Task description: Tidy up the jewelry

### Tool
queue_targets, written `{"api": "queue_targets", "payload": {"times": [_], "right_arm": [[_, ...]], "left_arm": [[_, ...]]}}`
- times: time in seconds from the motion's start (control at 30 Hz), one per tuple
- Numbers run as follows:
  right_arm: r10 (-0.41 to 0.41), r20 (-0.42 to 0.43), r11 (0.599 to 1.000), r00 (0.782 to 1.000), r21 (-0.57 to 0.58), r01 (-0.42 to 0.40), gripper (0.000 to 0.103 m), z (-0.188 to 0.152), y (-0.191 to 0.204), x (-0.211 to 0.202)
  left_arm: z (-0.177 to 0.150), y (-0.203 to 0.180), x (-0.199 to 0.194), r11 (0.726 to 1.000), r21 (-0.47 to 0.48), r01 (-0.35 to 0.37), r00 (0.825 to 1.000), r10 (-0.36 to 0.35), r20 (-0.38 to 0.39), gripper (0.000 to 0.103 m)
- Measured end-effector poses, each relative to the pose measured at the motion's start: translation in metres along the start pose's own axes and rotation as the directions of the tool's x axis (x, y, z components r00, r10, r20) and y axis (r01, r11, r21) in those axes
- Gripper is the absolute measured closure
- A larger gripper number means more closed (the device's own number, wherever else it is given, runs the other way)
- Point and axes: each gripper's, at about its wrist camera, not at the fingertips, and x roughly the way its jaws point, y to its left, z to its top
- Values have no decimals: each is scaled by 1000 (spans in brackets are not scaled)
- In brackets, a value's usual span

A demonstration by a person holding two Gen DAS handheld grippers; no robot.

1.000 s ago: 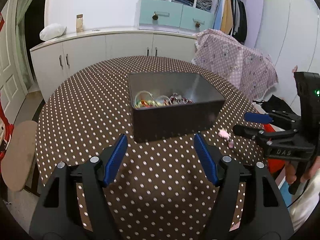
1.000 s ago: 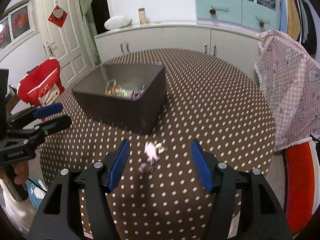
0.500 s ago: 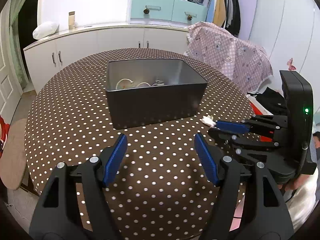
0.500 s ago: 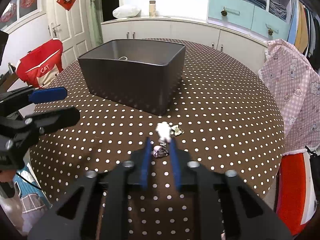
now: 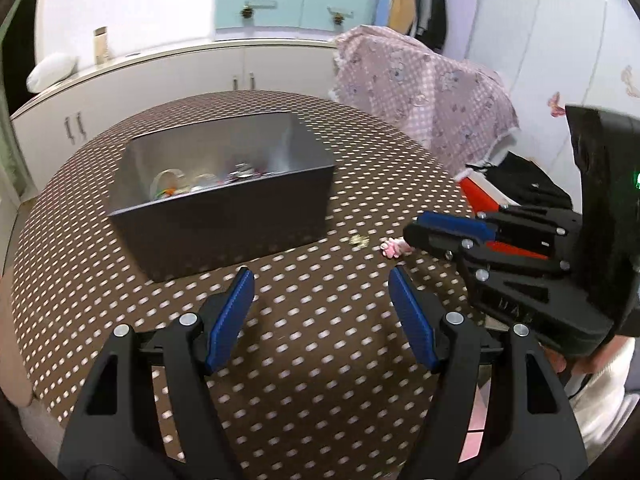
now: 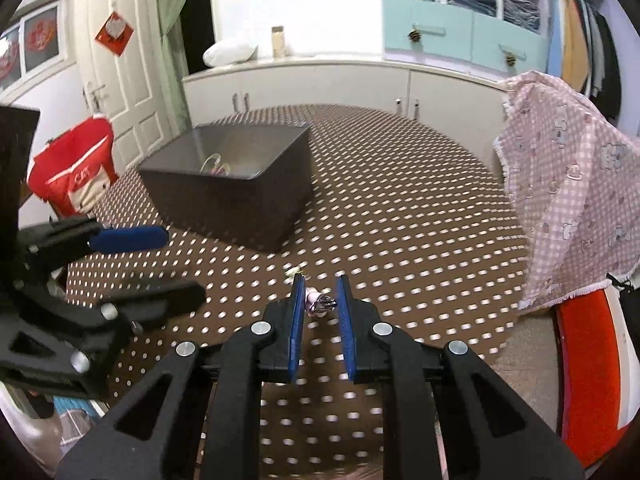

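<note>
A dark grey box (image 5: 224,220) stands on the dotted brown table (image 5: 304,380) with several bright jewelry pieces in it. My right gripper (image 6: 320,285) is shut on a small pink trinket (image 6: 317,301), low over the tablecloth just right of the box (image 6: 240,184). In the left wrist view the pink trinket (image 5: 393,248) pokes out past the right gripper (image 5: 414,236). A tiny gold piece (image 6: 294,271) lies on the cloth just beyond the right fingertips. My left gripper (image 5: 320,280) hangs open in front of the box with nothing between its fingers. The right wrist view shows the left gripper (image 6: 176,264) at left.
A pink checked cloth (image 6: 568,200) drapes over something at the table's right side. A red bag (image 6: 76,176) sits left of the table. White cabinets (image 5: 168,76) run along the back wall. The table's near edge (image 5: 44,404) curves close below my left gripper.
My right gripper closed from wide open onto the pink trinket. The left gripper shifted sideways, so the box and the right gripper sit differently in its view.
</note>
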Motion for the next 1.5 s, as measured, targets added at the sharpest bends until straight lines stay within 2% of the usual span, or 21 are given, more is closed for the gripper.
{"api": "queue_targets", "payload": {"times": [0.1,0.2,0.27,0.33,0.4,0.5,0.6,0.77,1.03,1.3,1.5], "right_arm": [[-6,24,1000,1000,24,6,89,3,-12,-7],[-16,36,999,999,40,14,89,6,-20,-9],[-22,48,999,999,45,20,89,7,-25,-11],[-23,54,998,998,52,20,89,7,-29,-12],[-21,58,998,998,61,17,89,6,-33,-13],[-17,62,998,998,65,13,89,6,-38,-13],[-14,62,998,998,67,10,89,6,-40,-12],[-13,60,998,998,70,9,89,5,-43,-11],[-15,64,997,998,78,10,89,6,-45,-12],[-15,79,998,997,69,9,89,14,-39,-17],[15,95,998,995,56,-21,89,25,-29,-18]], "left_arm": [[7,-10,9,998,19,63,998,-63,-14,34],[13,-18,18,996,38,78,997,-78,-21,34],[16,-23,24,995,51,82,996,-81,-29,43],[20,-27,31,995,61,83,996,-80,-48,46],[23,-30,42,995,75,61,996,-56,-71,52],[26,-31,56,996,77,52,993,-44,-108,66],[26,-31,71,997,79,23,990,-11,-144,74],[25,-28,69,995,103,-10,992,23,-124,88],[20,-21,62,994,107,0,996,9,-90,90],[21,-22,34,991,129,-17,1000,18,-1,90],[29,-10,5,994,103,-29,997,21,79,90]]}}
